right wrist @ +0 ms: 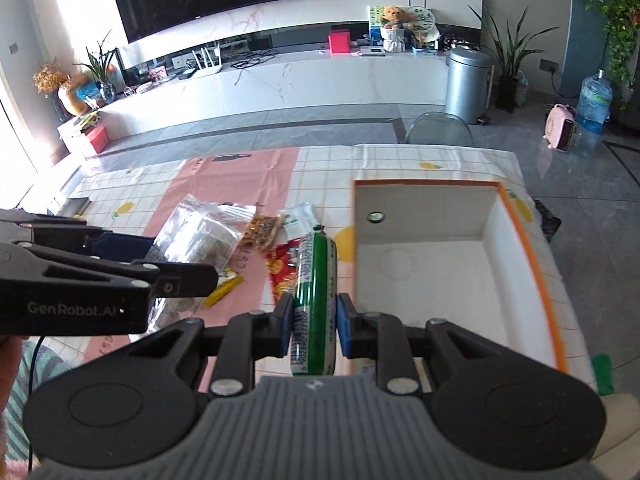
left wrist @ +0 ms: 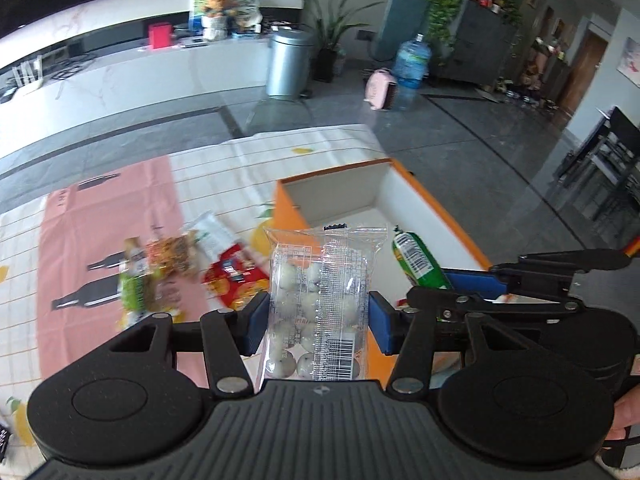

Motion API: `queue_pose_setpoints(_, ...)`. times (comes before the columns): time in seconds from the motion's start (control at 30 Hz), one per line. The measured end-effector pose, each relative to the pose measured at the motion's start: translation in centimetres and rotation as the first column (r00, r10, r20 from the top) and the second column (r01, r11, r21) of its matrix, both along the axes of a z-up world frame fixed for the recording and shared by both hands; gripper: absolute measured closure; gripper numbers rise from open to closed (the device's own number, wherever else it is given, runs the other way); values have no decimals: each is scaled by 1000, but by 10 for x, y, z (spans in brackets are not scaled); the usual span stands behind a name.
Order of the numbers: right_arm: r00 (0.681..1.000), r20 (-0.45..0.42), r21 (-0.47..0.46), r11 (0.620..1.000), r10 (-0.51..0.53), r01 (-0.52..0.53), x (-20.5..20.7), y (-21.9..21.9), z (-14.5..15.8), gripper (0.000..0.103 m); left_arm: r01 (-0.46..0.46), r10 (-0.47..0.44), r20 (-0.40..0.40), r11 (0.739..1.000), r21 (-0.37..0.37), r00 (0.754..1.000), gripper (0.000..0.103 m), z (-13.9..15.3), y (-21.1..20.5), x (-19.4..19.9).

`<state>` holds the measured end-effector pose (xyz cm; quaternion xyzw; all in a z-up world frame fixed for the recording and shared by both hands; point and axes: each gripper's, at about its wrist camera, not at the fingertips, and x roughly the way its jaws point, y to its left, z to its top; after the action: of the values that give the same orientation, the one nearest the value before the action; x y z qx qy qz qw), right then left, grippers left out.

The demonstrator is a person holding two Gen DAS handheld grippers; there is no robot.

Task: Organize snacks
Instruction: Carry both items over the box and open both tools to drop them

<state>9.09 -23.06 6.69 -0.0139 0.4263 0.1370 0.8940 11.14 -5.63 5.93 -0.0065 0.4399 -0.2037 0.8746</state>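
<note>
The left gripper (left wrist: pixel 316 316) clamps a clear, crinkly plastic packet (left wrist: pixel 318 300) of round white balls between its blue pads; the packet stands upright, its sealed top edge above the fingers and a barcode near its lower end. The right gripper (right wrist: pixel 314 326) pinches a smooth green tube-shaped snack (right wrist: pixel 316 300) with a white printed strip along its length; the tube points forward and sits just left of the box (right wrist: pixel 532 252).

The box is a shallow rectangular carton with a white inside, an orange rim and a small round hole in its far wall. It rests on a table covered by a thin cloth (right wrist: pixel 328 168) printed with a grid, lemons and a pink panel with bottle outlines.

On the cloth to the left of the box lies a loose pile: a red glossy packet (right wrist: pixel 282 266), a clear bag of brown bits (right wrist: pixel 262 232), a crumpled clear bag (right wrist: pixel 200 240) and a yellow stick (right wrist: pixel 224 294).

In the right view, the left gripper reaches in from the left edge, held level above the pile. Both grippers hover above the table side by side.
</note>
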Motion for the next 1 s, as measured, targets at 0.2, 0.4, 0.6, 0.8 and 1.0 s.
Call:
queue_pose_setpoints(0.2,997,-70,-97,995,-22,15,12,-44,-7,84,99,-99,-9,995,26,995,44,-11,-52,21)
queue_pose_setpoints(0.4,988,-153,-127,992,-26,7,35,-79,-34,84,204,-200,-61,976,78,978,44,-36,-95,43)
queue_pose_setpoints(0.6,982,-186,-181,982,12,-47,59,-81,-66,84,266,-250,-131,955,128,959,44,-70,-118,68)
queue_pose_setpoints(0.8,974,-216,-194,974,69,-113,78,-79,-93,84,310,-276,-187,932,187,943,44,-96,-130,89)
queue_pose_setpoints(1.0,959,-258,-239,953,120,-184,93,-70,-112,84,351,-304,-203,899,263,931,43,-108,-142,98)
